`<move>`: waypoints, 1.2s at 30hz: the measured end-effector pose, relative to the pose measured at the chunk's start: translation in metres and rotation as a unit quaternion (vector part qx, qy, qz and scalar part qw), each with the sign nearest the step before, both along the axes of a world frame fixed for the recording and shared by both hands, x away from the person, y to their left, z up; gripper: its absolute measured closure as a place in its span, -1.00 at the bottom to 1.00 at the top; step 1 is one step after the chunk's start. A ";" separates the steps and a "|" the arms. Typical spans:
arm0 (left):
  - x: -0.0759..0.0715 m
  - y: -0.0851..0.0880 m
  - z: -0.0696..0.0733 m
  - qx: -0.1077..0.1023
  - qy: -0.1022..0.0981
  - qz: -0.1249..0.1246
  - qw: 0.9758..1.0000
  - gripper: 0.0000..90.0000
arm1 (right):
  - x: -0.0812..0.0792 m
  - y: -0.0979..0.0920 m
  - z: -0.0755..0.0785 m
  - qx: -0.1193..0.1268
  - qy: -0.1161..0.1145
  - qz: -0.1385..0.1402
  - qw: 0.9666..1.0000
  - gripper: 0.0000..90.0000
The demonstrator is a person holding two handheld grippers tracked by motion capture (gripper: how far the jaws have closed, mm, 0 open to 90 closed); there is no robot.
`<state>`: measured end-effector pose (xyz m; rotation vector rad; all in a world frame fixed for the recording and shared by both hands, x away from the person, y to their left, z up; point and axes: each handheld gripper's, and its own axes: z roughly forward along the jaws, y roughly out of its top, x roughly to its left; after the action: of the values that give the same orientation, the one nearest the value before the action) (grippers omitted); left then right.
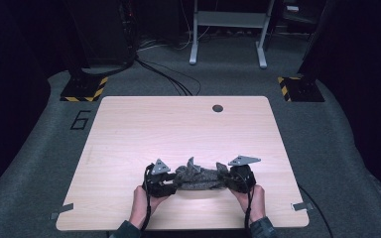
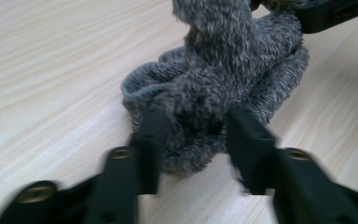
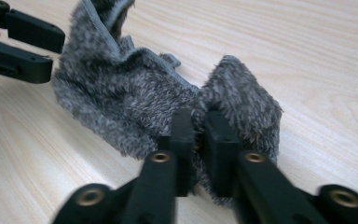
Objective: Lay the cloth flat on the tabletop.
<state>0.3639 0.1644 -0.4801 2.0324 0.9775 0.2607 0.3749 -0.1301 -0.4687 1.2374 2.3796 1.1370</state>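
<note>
Two grippers meet over one crumpled grey fleece cloth [image 1: 197,177] near the front edge of your light wooden table [image 1: 178,124], seen from the high view, with your hands [image 1: 140,201] coming in from below. Your left gripper [image 1: 171,182] sits at the cloth's left end and your right gripper [image 1: 226,179] at its right end, the fabric bunched in a low heap between them. In the left gripper view, your jaws stand partly apart with a fold of the fuzzy cloth [image 2: 214,88] between them, their tips just beside the pile on either side, and whether they press it cannot be told. In the right gripper view, your jaws are drawn narrow, pinching a ridge of the cloth [image 3: 168,102], while the left gripper [image 3: 21,44] shows at the far end
</note>
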 end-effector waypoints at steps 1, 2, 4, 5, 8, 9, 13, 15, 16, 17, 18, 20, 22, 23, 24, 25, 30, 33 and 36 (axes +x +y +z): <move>0.000 0.000 0.003 0.000 -0.005 0.006 1.000 -0.04 | 0.000 -0.002 0.003 0.002 -0.001 -0.007 1.000 0.62; 0.002 0.000 0.006 -0.001 -0.007 0.004 1.000 -0.18 | 0.000 -0.004 0.004 0.006 -0.004 -0.007 1.000 0.56; 0.004 -0.003 0.010 -0.003 -0.013 0.003 1.000 -0.29 | 0.000 -0.007 0.008 0.011 -0.006 -0.012 1.000 0.37; 0.007 -0.006 0.012 0.000 -0.015 0.003 1.000 -0.35 | 0.000 -0.008 0.008 0.012 -0.008 -0.013 1.000 0.28; 0.018 -0.016 0.013 0.001 -0.008 -0.003 1.000 -0.47 | 0.004 -0.007 0.007 0.013 0.000 -0.020 1.000 -0.02; 0.021 -0.023 0.011 0.010 -0.007 -0.005 1.000 -0.47 | 0.006 -0.005 0.006 0.011 0.003 -0.020 1.000 -0.04; 0.027 -0.044 0.006 0.048 -0.011 -0.020 0.999 0.22 | 0.015 0.006 -0.003 -0.021 0.014 -0.009 1.000 0.54; 0.028 -0.047 0.003 0.053 -0.011 -0.026 0.998 0.70 | 0.016 0.009 -0.007 -0.026 0.018 -0.011 0.999 0.79; 0.026 -0.046 0.003 0.044 -0.014 -0.026 0.999 0.76 | 0.015 0.009 -0.007 -0.027 0.014 -0.011 0.999 0.83; 0.025 -0.045 0.004 0.040 -0.017 -0.026 0.999 0.80 | 0.013 0.007 -0.006 -0.026 0.012 -0.011 1.000 0.85; 0.022 -0.041 0.007 0.035 -0.026 -0.026 0.999 0.82 | 0.010 0.006 -0.004 -0.026 0.008 -0.010 1.000 0.85; 0.014 -0.035 0.012 0.019 -0.038 -0.025 0.999 0.82 | 0.002 0.002 0.002 -0.021 -0.003 -0.013 1.000 0.84; 0.005 -0.029 0.015 0.011 -0.044 -0.029 0.999 0.81 | -0.009 -0.004 0.009 -0.016 -0.010 -0.008 1.000 0.75; 0.002 -0.026 0.015 0.008 -0.047 -0.031 0.998 0.81 | -0.012 -0.006 0.010 -0.014 -0.008 -0.007 1.000 0.68; -0.002 -0.023 0.014 0.011 -0.045 -0.032 0.998 0.78 | -0.016 -0.007 0.009 -0.010 0.002 -0.006 1.000 0.55; -0.006 -0.020 0.011 0.010 -0.038 -0.040 0.998 0.73 | -0.024 -0.015 0.007 -0.002 0.009 -0.002 1.000 0.35; -0.015 -0.016 -0.001 0.011 -0.014 -0.044 0.999 0.43 | -0.027 -0.029 0.016 0.021 -0.003 -0.015 1.000 0.19; -0.015 -0.016 0.001 0.009 -0.019 -0.043 0.999 0.25 | -0.017 -0.028 0.025 0.021 -0.007 -0.018 1.000 0.09; -0.012 -0.018 0.002 0.012 -0.021 -0.036 0.999 0.36 | -0.003 -0.025 0.030 0.024 -0.014 -0.012 1.000 0.12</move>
<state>0.3523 0.1469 -0.4778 2.0709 0.8780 0.2760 0.3718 -0.1552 -0.4385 1.2538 2.3232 1.2029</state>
